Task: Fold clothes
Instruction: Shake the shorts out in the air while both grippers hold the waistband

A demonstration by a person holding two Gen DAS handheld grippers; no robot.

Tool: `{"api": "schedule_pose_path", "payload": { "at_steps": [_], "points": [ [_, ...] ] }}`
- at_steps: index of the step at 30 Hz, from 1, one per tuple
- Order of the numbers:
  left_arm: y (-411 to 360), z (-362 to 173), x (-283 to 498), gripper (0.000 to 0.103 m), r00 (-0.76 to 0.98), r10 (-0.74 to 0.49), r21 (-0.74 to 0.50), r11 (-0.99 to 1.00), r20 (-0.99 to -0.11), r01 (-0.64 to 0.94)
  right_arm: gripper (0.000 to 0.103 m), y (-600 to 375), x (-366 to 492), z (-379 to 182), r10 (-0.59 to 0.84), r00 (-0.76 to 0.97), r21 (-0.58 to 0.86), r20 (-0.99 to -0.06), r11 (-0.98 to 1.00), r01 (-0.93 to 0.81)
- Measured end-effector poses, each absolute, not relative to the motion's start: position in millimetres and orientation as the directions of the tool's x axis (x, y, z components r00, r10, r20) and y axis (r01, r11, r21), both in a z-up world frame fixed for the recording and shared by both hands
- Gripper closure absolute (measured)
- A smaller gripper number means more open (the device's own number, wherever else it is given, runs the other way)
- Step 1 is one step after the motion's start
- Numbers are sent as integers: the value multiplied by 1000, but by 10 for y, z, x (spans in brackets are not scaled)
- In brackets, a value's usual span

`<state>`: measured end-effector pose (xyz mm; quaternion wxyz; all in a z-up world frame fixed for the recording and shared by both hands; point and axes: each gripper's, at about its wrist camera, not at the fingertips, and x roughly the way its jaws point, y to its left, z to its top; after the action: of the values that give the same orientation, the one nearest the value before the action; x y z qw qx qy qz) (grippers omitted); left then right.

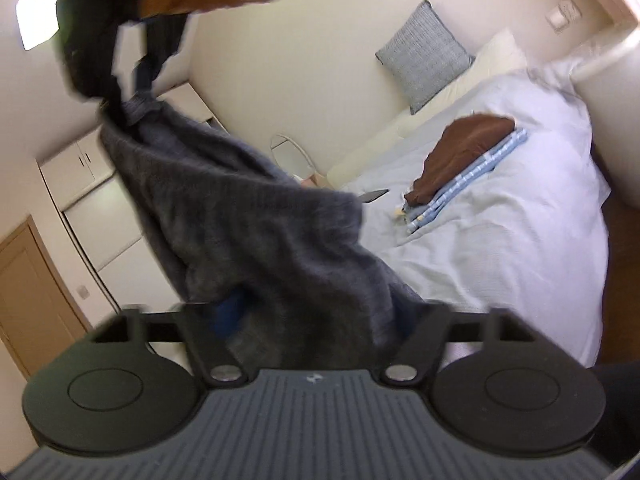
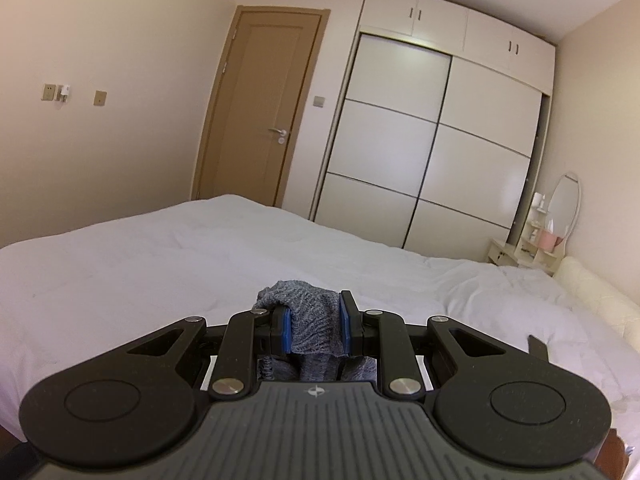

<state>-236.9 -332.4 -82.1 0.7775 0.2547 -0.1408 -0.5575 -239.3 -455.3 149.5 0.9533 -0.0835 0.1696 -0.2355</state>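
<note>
Here both grippers clamp the grey sweater.

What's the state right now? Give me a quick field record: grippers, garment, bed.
left gripper: fingers buried in the grey sweater, grip not visible
right gripper: shut on a bunched fold of the sweater, blue pads on both sides
sweater: lifted, hanging above the bed, not spread out
folded pile: brown piece on top of blue striped one, on the bed
phone: lying on the bed near the pile
</note>
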Motion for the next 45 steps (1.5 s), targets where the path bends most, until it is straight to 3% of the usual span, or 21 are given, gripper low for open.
{"api": "schedule_pose_path", "payload": {
  "at_steps": [2, 4, 12, 18, 21, 23, 27, 31, 37, 42, 45],
  "points": [
    [-3142, -602, -2166, 88, 345, -937, 525, 267, -54, 808, 81, -4527, -2395, 1501, -501, 823, -273, -267, 859, 434],
    [-2960, -383, -1963, 96, 351, -935, 496, 285, -42, 820, 81, -4529, -2431, 1469, -521, 815, -301, -254, 843, 445],
    [-2238, 503, -1172, 99, 378, -926, 377, 351, 3, 857, 81, -4331, -2983, 1160, -522, 826, -373, -213, 825, 424],
    [-1894, 1498, -1305, 98, 376, -917, 435, 393, 129, 810, 82, -3960, -3507, 1617, -533, 843, -379, -72, 796, 471],
    [-2049, 1765, -1296, 98, 378, -917, 460, 391, 125, 797, 82, -4032, -3526, 1832, -534, 845, -384, -27, 786, 484],
    [-2268, 1819, -1170, 98, 387, -918, 454, 382, 86, 805, 82, -4183, -3438, 1899, -535, 844, -388, -23, 783, 486],
    [-2982, 1543, -649, 98, 402, -913, 379, 347, -73, 858, 82, -4579, -3171, 1947, -534, 844, -387, -44, 788, 478],
    [-3847, 799, 30, 98, 412, -868, 306, 327, -276, 894, 82, -5397, -2432, 1358, -522, 825, -353, -215, 829, 433],
    [-4909, -605, 1099, 98, 358, -744, 134, 345, -564, 929, 82, -6786, -1049, -183, -470, 708, -244, -527, 882, 403],
    [-5173, -1039, 1650, 98, 310, -707, 47, 365, -635, 930, 82, -7282, -406, -1011, -424, 632, -240, -648, 902, 359],
    [-5269, -1116, 1843, 97, 294, -695, 6, 384, -656, 923, 82, -7462, -232, -1163, -411, 641, -234, -649, 909, 345]
  ]
}}
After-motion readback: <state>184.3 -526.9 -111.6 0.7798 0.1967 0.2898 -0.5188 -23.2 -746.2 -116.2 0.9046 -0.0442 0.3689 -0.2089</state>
